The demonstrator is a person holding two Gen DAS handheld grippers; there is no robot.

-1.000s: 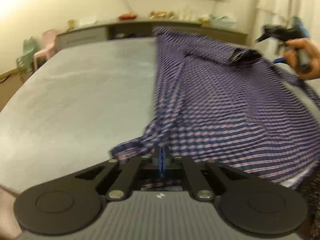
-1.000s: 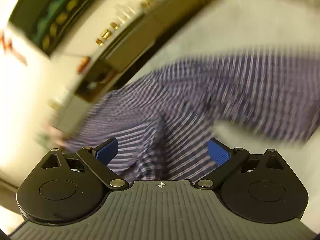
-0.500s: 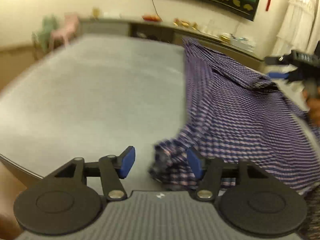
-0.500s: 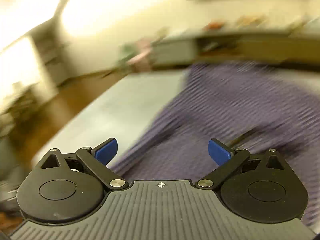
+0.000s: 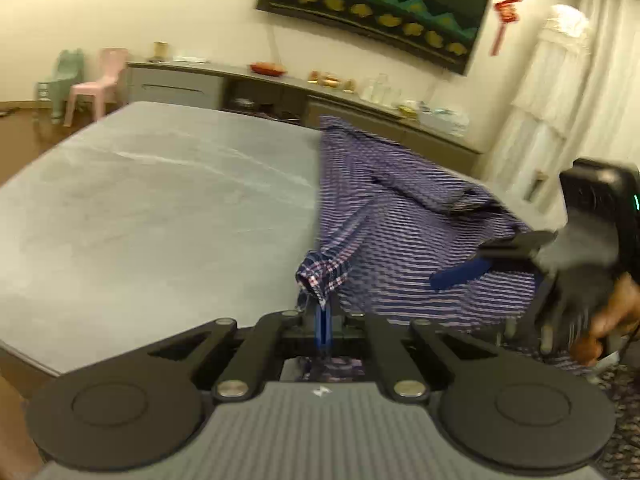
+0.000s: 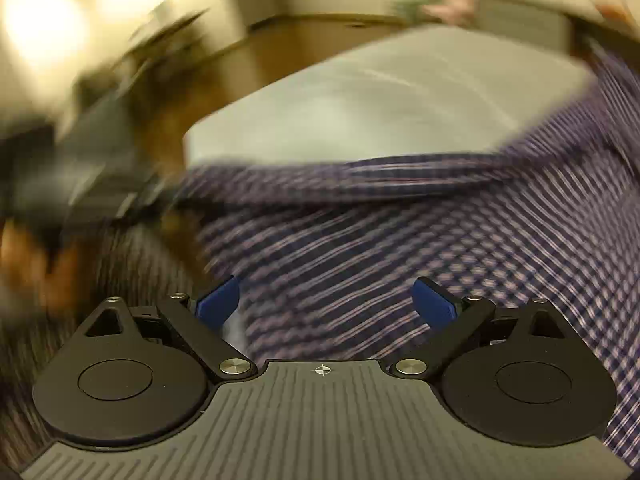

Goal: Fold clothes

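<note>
Cream walls close the room behind a long sideboard [image 5: 304, 88], with a dark green and gold picture [image 5: 376, 8] hung above it and a pink chair [image 5: 98, 84] at the far left. Nearer, a grey marbled bench [image 5: 152, 208] carries the purple checked shirt [image 5: 400, 232], which lies along the bench's right side, reaching from the far edge to the near edge. One bunched corner of the shirt is lifted at the near edge, pinched between the closed blue pads of the left hand-held gripper [image 5: 323, 320]; cloth also shows beneath its linkage. The right hand-held gripper [image 6: 326, 304] hangs over the shirt [image 6: 400, 248] with its blue fingers [image 6: 218, 300] spread wide and nothing between them. From the left wrist view the right hand-held gripper [image 5: 464, 272] appears blurred over the shirt's right edge, held by the person's hand [image 5: 612, 312]. The right wrist view is heavily smeared, so detail at its left side cannot be made out.
</note>
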